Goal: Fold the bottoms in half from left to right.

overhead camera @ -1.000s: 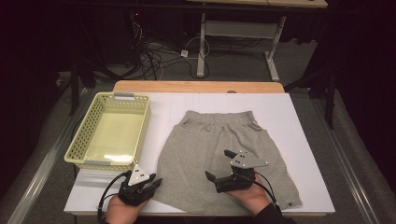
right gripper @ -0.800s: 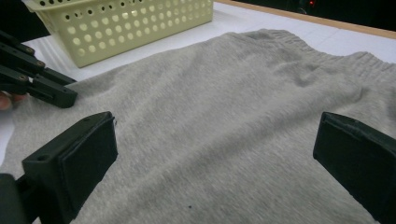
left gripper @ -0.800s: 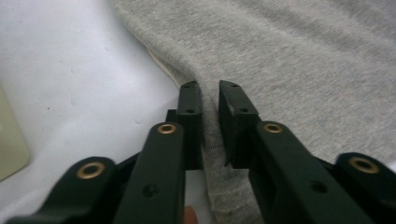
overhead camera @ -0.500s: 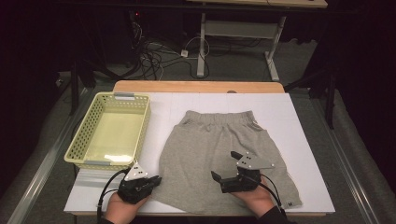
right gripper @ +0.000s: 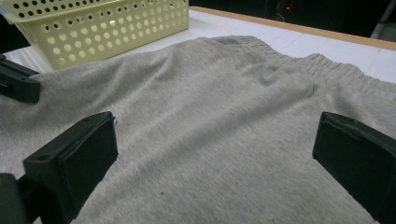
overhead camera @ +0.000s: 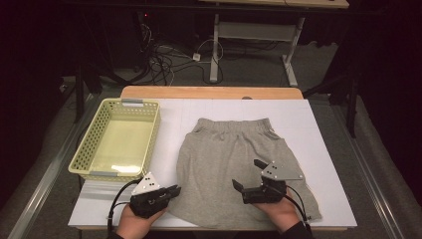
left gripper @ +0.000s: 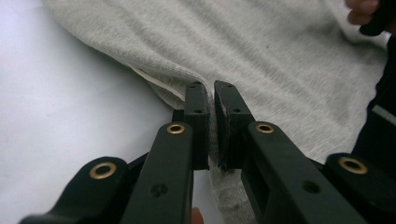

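A grey pair of shorts lies flat on the white table, waistband at the far end. My left gripper is at the garment's near left corner, shut on the hem; in the left gripper view its jaws pinch a fold of the grey fabric. My right gripper hovers over the near right part of the shorts. Its jaws stand wide open with the fabric below them and nothing gripped.
A pale yellow perforated basket stands empty at the table's left, also seen as the basket in the right gripper view. The white table has a wooden strip along its far edge. Cables and table legs lie on the floor beyond.
The left gripper's jaws have closed onto the hem of the shorts. The right gripper has drifted slightly to the right, still open.
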Tool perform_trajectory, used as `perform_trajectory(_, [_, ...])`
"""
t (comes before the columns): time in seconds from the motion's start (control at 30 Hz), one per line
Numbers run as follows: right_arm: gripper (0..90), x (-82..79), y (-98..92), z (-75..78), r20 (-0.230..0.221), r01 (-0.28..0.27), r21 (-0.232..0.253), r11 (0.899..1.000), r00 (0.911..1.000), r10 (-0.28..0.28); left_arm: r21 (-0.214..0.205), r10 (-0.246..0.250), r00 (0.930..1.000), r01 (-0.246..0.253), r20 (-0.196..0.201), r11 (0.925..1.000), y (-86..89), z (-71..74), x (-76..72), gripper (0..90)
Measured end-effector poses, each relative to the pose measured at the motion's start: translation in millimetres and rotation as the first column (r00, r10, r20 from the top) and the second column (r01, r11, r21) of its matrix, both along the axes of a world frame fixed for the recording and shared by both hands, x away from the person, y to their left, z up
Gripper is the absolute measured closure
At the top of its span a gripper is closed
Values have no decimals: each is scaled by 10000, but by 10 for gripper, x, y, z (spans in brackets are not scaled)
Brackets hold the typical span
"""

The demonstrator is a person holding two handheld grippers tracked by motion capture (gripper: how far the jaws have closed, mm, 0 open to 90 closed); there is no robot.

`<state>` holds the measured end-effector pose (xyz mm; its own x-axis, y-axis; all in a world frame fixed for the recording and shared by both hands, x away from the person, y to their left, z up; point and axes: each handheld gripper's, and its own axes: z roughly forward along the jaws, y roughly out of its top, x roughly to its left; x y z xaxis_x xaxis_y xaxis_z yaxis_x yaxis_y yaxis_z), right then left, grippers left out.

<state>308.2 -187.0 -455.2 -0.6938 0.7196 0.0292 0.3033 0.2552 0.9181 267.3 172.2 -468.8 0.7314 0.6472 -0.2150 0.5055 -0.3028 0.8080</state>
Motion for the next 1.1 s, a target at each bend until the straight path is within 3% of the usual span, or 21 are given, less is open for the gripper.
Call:
perform_trajectory(0.23, [6, 21, 57, -1, -7, -27, 4, 10000, 10000, 27, -233, -848, 9962, 853, 202, 9961, -252, 7, 0, 824])
perform_trajectory(0.3, [6, 9, 53, 0, 1, 16, -21, 10000, 10000, -16, 39, -1147, 9931, 1146, 235, 9934, -386, -8, 39, 823])
perform_trajectory(0.4, [8, -4, 36, 4, -26, 77, -29, 10000, 10000, -77, 777, -1732, 9847, 1714, 179, 9821, -549, -43, 140, 823])
perform_trajectory(0.5, [10, -4, 24, 23, 19, 114, 42, 9999, 9999, -114, 923, -2040, 9787, 2010, 238, 9752, -633, -124, 195, 823])
perform_trajectory(0.53, [10, -4, 24, 29, 62, 95, 50, 9999, 9999, -95, 1022, -2001, 9797, 1979, 123, 9749, -651, -146, 205, 821])
perform_trajectory(0.57, [10, -7, 27, 35, 59, 103, 85, 9999, 9999, -103, 987, -1863, 9824, 1843, 111, 9779, -642, -146, 209, 794])
perform_trajectory(0.63, [22, -9, 30, 42, 114, 90, 13, 10000, 9999, -90, 494, -1552, 9873, 1535, 329, 9869, -587, -143, 193, 784])
perform_trajectory(0.73, [32, -7, 53, 49, 143, 80, 4, 10000, 9999, -80, 65, -1528, 9876, 1526, 355, 9883, -540, -146, 198, 757])
perform_trajectory(0.83, [36, -21, 114, 74, 179, 18, 55, 10000, 9998, -19, 127, -1619, 9865, 1617, 243, 9868, -550, -150, 210, 759])
perform_trajectory(0.9, [44, -25, 184, 104, 298, -74, 50, 10000, 9995, 73, -39, -1856, 9825, 1857, 162, 9826, -536, -151, 221, 812])
perform_trajectory(1.1, [153, 62, 453, 224, 237, -44, 95, 9999, 9997, 42, -586, -2134, 9770, 2129, -28, 9753, -490, -159, 255, 844])
